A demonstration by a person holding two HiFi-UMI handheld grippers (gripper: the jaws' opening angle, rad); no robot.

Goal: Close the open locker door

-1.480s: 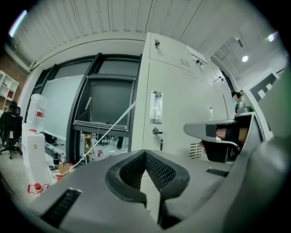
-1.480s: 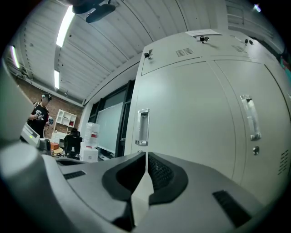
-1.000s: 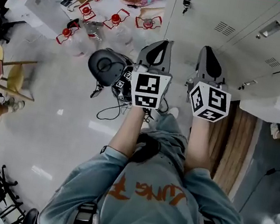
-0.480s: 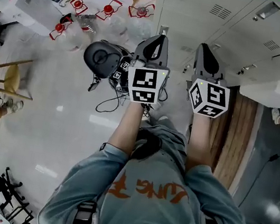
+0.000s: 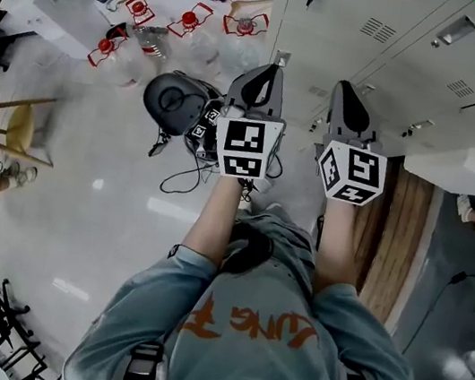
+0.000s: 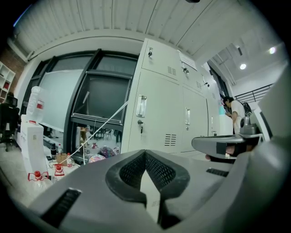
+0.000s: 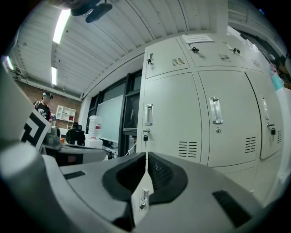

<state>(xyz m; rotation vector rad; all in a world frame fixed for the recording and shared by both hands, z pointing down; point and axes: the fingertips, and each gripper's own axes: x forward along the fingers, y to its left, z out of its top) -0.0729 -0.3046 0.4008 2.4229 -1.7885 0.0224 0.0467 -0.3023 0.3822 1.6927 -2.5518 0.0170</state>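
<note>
My left gripper (image 5: 274, 75) and right gripper (image 5: 346, 90) side by side, the 2 sets of jaws clenched on nothing, grey lockers (image 5: 376, 22) ahead, open locker door (image 5: 465, 165) jutting out to my right, apart from both.

Black round device (image 5: 175, 103) with cables (image 5: 185, 186), red-handled water jugs (image 5: 193, 27), wooden stool (image 5: 13, 132) on pale floor (image 5: 102, 234).

The lockers (image 5: 400, 40) are pale grey. The left gripper (image 5: 274, 73) and right gripper (image 5: 346, 87) are grey with black pads (image 7: 158, 171), each carrying black-and-white square markers (image 5: 247, 148). The person's shirt (image 5: 259, 325) is faded blue with orange lettering.
</note>
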